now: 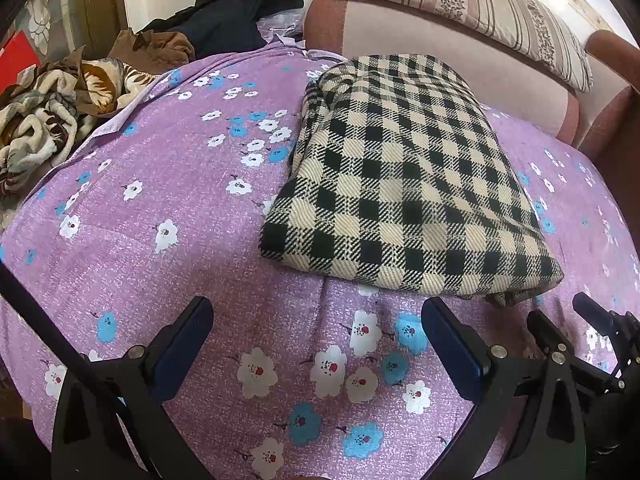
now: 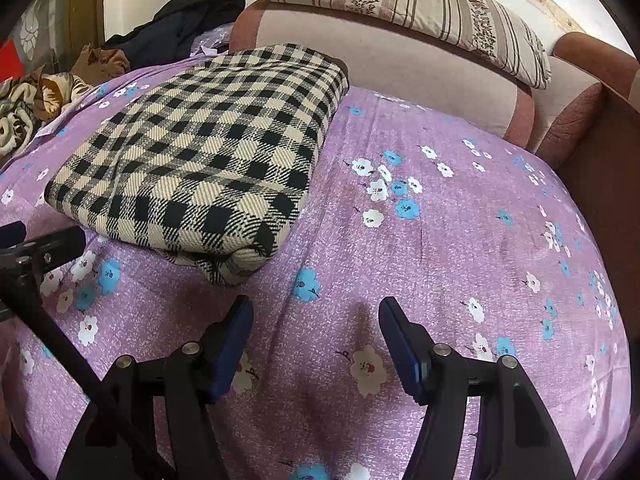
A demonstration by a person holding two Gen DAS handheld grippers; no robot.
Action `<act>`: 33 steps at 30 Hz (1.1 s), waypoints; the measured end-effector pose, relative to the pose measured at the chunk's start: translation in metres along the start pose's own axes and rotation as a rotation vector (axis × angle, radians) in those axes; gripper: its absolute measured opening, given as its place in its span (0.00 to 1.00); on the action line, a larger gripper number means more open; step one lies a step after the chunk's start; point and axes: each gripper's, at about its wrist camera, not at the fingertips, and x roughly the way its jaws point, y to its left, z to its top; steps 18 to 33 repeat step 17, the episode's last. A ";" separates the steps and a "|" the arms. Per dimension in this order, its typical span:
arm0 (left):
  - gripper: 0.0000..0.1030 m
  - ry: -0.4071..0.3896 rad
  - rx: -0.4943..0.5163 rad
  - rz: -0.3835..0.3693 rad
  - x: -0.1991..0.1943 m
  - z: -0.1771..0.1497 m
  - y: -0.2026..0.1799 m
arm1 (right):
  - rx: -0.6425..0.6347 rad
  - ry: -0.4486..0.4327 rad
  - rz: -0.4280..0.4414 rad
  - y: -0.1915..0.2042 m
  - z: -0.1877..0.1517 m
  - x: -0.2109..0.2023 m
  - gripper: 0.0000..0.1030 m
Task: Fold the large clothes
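A black-and-cream checked garment (image 1: 404, 184) lies folded into a thick rectangle on the purple flowered bedsheet (image 1: 168, 184). In the right wrist view the same garment (image 2: 200, 160) sits up and to the left. My left gripper (image 1: 318, 312) hovers open just in front of the garment's near edge, nothing between its blue pads. My right gripper (image 2: 316, 314) is open too, over bare sheet (image 2: 440, 240) to the right of the garment's near corner. Part of the right gripper (image 1: 592, 320) shows at the lower right of the left wrist view. Part of the left gripper (image 2: 32, 248) shows at the left edge of the right wrist view.
A pink padded headboard (image 1: 440, 52) with a striped pillow (image 1: 480, 12) on top stands behind the bed. At the far left lie a crumpled patterned blanket (image 1: 44, 120), a brown cloth (image 1: 160, 46) and dark clothes (image 1: 240, 12). A black rod (image 1: 52, 336) crosses the lower left.
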 end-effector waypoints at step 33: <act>0.99 -0.007 0.021 -0.015 -0.004 -0.002 -0.003 | 0.003 0.034 0.014 -0.002 -0.003 0.008 0.70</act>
